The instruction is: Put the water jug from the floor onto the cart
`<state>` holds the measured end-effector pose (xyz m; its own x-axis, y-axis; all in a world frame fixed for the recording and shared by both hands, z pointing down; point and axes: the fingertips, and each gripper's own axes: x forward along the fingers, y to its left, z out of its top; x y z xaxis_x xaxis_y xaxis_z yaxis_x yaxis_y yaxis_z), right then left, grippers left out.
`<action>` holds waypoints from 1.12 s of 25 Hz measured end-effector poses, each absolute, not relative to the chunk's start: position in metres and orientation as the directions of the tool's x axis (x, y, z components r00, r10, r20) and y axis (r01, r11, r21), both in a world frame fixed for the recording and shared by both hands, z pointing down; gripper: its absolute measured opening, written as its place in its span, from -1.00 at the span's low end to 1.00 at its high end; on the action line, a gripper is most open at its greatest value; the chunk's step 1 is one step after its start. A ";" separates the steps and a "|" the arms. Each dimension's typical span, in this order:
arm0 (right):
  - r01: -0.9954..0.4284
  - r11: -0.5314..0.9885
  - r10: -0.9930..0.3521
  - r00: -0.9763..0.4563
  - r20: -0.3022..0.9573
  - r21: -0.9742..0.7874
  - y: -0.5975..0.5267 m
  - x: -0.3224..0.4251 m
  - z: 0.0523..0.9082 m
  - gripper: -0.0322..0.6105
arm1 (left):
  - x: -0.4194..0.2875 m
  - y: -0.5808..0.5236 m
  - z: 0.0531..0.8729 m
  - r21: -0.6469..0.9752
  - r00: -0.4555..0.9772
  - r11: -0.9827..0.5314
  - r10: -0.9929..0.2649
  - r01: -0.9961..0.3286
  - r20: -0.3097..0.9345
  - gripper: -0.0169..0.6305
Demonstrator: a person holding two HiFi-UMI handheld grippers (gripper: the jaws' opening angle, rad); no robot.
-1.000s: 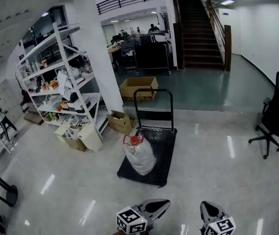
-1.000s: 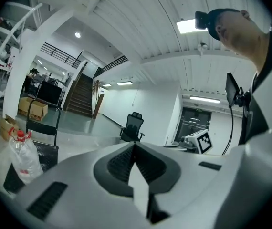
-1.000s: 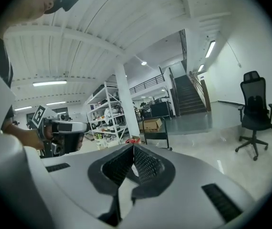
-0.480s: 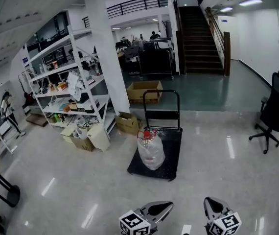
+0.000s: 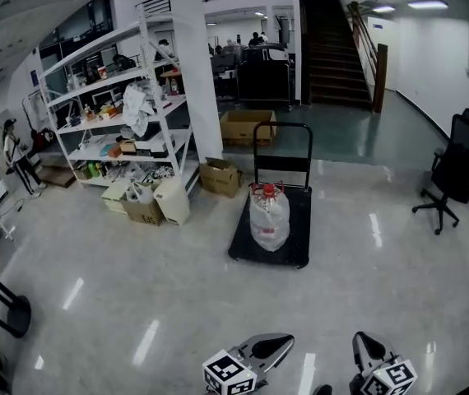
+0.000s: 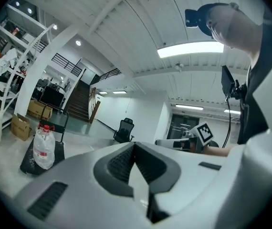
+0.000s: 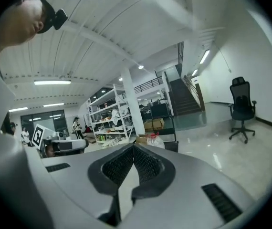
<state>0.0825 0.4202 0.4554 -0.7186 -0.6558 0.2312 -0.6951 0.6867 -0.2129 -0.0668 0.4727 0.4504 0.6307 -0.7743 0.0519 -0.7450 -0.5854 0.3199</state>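
Jug (image 5: 269,217) is seen standing on cart (image 5: 299,239) at twelve o'clock; left gripper (image 6: 134,145) and right gripper (image 7: 133,147) are clenched, empty.

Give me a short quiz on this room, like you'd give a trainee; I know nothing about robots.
1. True or false: the water jug stands on the cart.
2. What is between the jaws of the left tool and the right tool? A) the jug B) nothing, both are shut C) a cloth
3. Which wheeled seat stands alone at the right of the head view?
Key: 1 true. 2 B. 3 the office chair.
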 end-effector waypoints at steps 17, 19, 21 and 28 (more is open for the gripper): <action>-0.773 0.631 -0.759 -0.632 0.160 -0.061 0.530 0.234 0.403 -0.89 | 0.051 0.566 0.407 0.162 0.661 -0.647 -0.749 -0.745 0.043 -0.94; -0.791 0.607 -0.778 -0.612 0.145 -0.078 0.533 0.254 0.401 -0.89 | 0.066 0.569 0.404 0.149 0.663 -0.650 -0.746 -0.745 0.062 -0.94; -0.806 0.583 -0.795 -0.592 0.129 -0.105 0.537 0.270 0.395 -0.89 | 0.080 0.573 0.398 0.131 0.672 -0.661 -0.737 -0.738 0.066 -0.94; -0.803 0.585 -0.796 -0.595 0.112 -0.111 0.544 0.293 0.393 -0.90 | 0.119 0.578 0.382 0.101 0.690 -0.684 -0.723 -0.722 0.039 -0.94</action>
<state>0.2935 0.5441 0.3928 -0.5951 -0.7958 0.1116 -0.8033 0.5852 -0.1106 0.1193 0.5783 0.3819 0.6902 -0.7226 0.0387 -0.7221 -0.6844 0.1011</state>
